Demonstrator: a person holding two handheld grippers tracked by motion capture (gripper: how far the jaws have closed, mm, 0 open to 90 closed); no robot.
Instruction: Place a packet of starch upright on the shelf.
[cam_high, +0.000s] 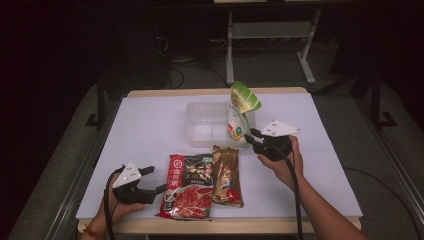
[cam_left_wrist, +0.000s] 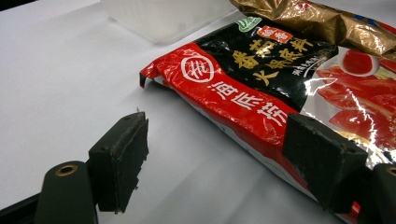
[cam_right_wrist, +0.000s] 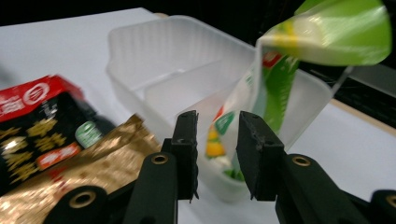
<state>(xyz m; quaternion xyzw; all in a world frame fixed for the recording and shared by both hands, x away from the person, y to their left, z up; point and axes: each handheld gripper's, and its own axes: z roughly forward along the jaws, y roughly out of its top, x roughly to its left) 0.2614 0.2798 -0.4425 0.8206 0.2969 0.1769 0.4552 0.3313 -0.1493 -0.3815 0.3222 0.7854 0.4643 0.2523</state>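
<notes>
Here the right gripper (cam_high: 253, 138) has its fingers (cam_right_wrist: 186, 140) parted by a narrow gap with nothing pressed between them. They stand just outside the near wall of the clear plastic container (cam_high: 200, 122), aimed at the lower part of the green pouch (cam_high: 239, 117). That pouch stands upright in the container's right end, its bent top leaning toward one o'clock over the rim. In the right gripper view the pouch (cam_right_wrist: 280, 88) shows beyond the gap between the fingers, behind the translucent wall, not touched by either pad.

The left gripper (cam_high: 155, 180) holds its fingers (cam_left_wrist: 122, 154) wide open and empty. It sits low at about seven o'clock on the desk (cam_high: 150, 130), just beside the left edge of the red and black packet (cam_high: 187, 187). In the left gripper view one finger hangs over the packet's (cam_left_wrist: 243, 88) red border while the other stands over bare desk.

The gold packet (cam_high: 226, 175) lies flat just right of the red one, partly overlapping it, at about six o'clock from the container.
</notes>
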